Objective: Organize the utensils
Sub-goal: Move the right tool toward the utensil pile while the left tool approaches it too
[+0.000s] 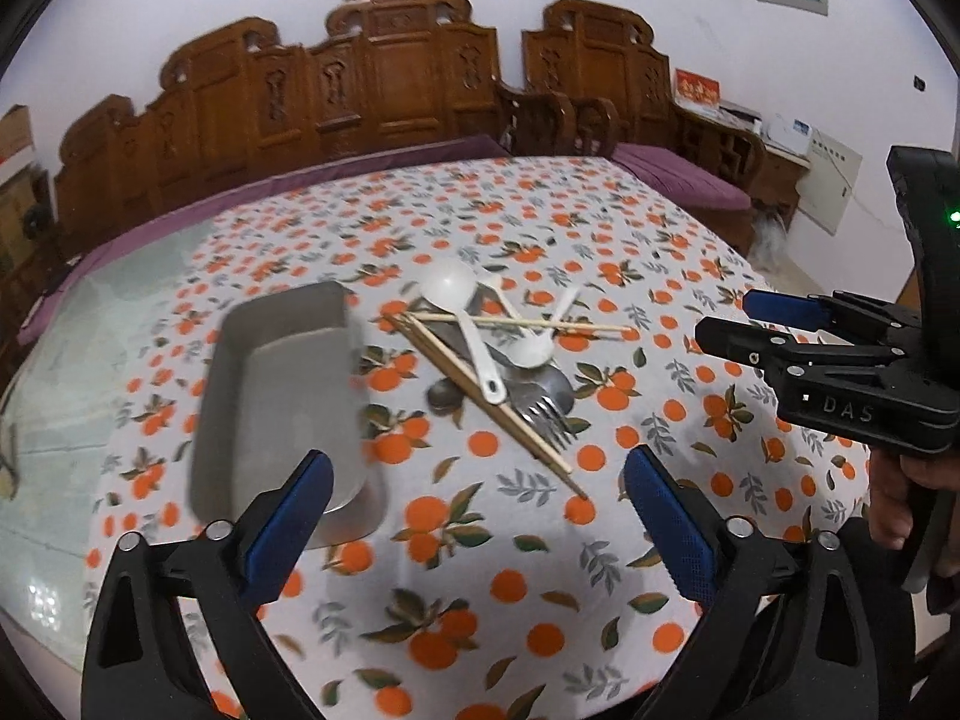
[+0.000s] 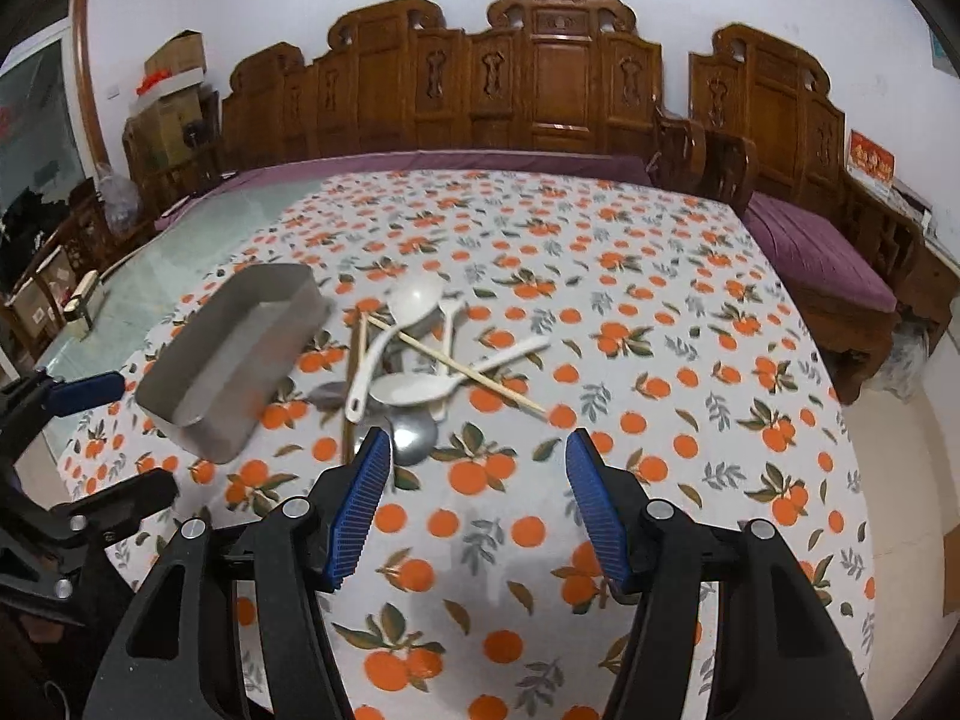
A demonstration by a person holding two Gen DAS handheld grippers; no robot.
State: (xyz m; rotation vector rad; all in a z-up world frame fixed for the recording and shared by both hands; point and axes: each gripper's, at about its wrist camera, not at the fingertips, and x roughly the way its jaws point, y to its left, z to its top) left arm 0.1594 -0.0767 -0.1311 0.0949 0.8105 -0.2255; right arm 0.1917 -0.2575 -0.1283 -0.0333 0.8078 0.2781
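Left gripper hangs over the surface, jaws wide apart, nothing between them. Just past its left finger sits the metal tray, empty, long side running away from the viewer, resting on the orange-print cloth. Right of the tray, touching nothing of it, lies the utensil pile: white ladle on top, bowl toward the far side; small white spoon beside it; chopsticks crossing over and under, one pair slanting toward the near edge; forks and a metal spoon underneath. Further right, the right gripper is held by a hand, jaws open partway, empty, the metal spoon just ahead of its left finger in the right wrist view. The pile is near both grippers, not touched by either. Carved wooden bench with a purple cushion stands behind the surface along the wall.
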